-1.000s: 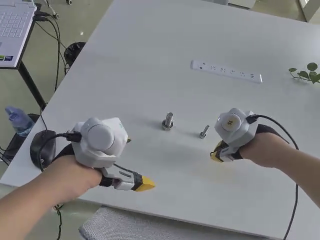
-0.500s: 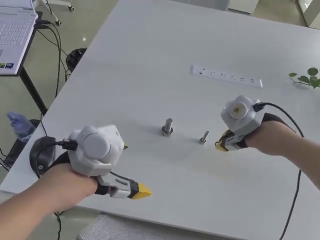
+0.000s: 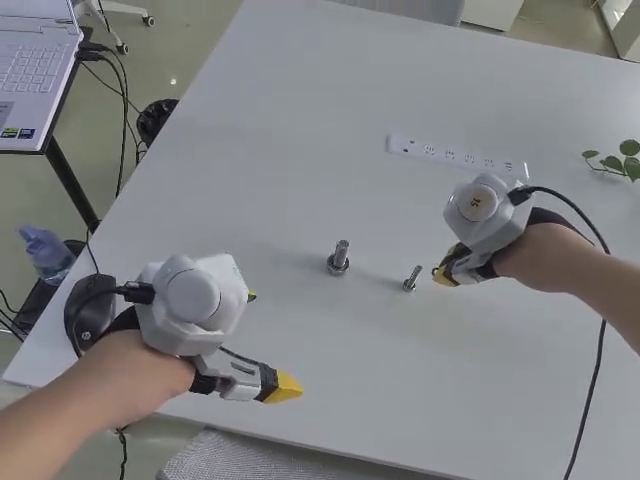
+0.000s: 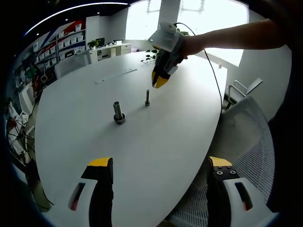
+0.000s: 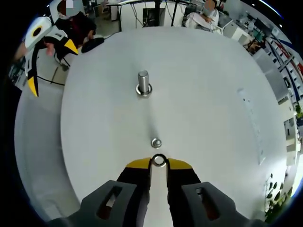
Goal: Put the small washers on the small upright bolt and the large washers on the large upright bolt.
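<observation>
Beside the small upright bolt (image 3: 411, 279), the right gripper (image 3: 443, 277) pinches a small washer (image 5: 159, 161) between its yellow tips, jaws nearly together; we judge it is lining the washer up to drop over the shank. Large upright bolt (image 3: 340, 256) stands apart to the left. Left gripper (image 4: 160, 164) hangs over the near edge of the table (image 3: 300, 130), jaws wide, holding nothing; we read it as parked clear. Against a second ago, the right gripper has come from the near side up to the small bolt; the left has barely shifted.
</observation>
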The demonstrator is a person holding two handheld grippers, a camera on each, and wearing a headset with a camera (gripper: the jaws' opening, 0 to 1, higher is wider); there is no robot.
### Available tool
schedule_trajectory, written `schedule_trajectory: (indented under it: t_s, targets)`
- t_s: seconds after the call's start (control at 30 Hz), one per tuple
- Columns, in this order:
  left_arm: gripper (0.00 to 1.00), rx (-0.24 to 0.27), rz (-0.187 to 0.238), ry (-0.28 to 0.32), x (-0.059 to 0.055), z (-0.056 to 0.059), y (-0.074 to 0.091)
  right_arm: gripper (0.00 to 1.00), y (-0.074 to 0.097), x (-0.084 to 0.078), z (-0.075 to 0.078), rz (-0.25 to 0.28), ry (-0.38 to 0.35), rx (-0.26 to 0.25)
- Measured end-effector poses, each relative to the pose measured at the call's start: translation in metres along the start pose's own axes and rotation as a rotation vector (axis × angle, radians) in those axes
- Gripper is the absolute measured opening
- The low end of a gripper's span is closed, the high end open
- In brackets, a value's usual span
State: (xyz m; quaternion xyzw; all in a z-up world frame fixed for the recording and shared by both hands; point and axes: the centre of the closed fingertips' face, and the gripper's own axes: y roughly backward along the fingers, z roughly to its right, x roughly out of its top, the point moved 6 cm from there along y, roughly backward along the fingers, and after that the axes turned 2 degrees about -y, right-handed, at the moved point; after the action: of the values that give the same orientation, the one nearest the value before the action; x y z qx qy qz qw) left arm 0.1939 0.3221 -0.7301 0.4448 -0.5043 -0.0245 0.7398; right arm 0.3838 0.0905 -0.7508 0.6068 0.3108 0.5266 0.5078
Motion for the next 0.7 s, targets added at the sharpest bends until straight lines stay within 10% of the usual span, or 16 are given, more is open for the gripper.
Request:
schedule_trajectory:
  t_s: [0.7]
  targets:
    - [0.97,0.021,0.020,0.013,0.002,-0.003,-0.004,0.13,-0.003,0.019,-0.007,0.023,0.015,0.021]
